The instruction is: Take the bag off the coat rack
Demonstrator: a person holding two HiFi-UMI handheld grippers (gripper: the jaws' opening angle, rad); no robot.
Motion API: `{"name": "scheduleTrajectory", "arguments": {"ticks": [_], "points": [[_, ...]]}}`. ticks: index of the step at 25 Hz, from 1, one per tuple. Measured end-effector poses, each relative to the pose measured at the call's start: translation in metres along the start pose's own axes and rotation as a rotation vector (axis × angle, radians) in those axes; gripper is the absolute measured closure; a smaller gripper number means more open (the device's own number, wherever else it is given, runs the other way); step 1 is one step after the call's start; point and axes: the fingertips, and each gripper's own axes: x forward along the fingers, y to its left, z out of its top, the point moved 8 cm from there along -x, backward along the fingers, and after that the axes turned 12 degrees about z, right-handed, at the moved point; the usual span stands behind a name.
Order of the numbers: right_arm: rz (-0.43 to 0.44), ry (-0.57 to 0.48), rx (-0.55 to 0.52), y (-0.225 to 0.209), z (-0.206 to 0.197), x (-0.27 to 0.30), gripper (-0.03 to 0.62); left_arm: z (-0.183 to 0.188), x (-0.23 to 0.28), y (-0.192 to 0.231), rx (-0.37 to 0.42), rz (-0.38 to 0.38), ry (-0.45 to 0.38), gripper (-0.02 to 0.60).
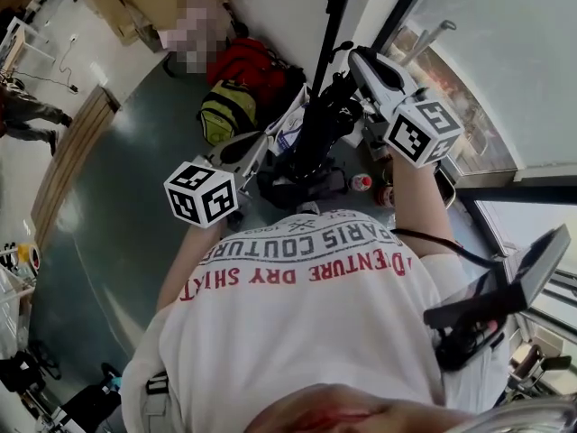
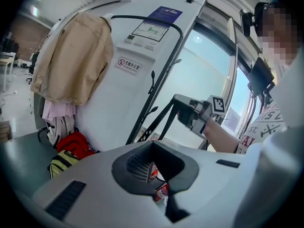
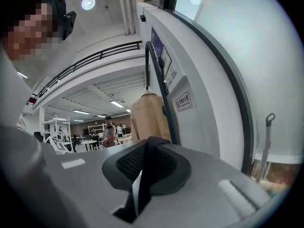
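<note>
A black bag hangs low in front of me, below the black coat rack pole. My right gripper is raised beside the pole and shut on the bag's black strap, which runs between its pads. Seen from the left gripper view, that right gripper holds the strap taut as it slants down to the left. My left gripper sits lower, beside the bag. Its own view shows its fingertips together with nothing between them.
A beige jacket hangs at the rack's far side against a white wall. A red backpack and a yellow-green one lie on the floor by the base, with bottles nearby. Glass wall on the right.
</note>
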Motion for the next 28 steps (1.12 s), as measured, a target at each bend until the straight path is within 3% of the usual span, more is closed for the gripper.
{"name": "scheduleTrajectory", "arguments": {"ticks": [9, 20, 28], "points": [[0.021, 0.064, 0.133, 0.056, -0.062, -0.045, 0.577, -0.013, -0.033, -0.021, 0.029, -0.024, -0.014, 0.58], [-0.002, 0.047, 0.118, 0.181, -0.073, -0.117, 0.577, -0.05, -0.133, -0.064, 0.066, -0.117, -0.085, 0.58], [0.004, 0.037, 0.105, 0.26, -0.071, -0.189, 0.577, -0.077, -0.198, -0.119, 0.103, -0.135, -0.104, 0.58]]}}
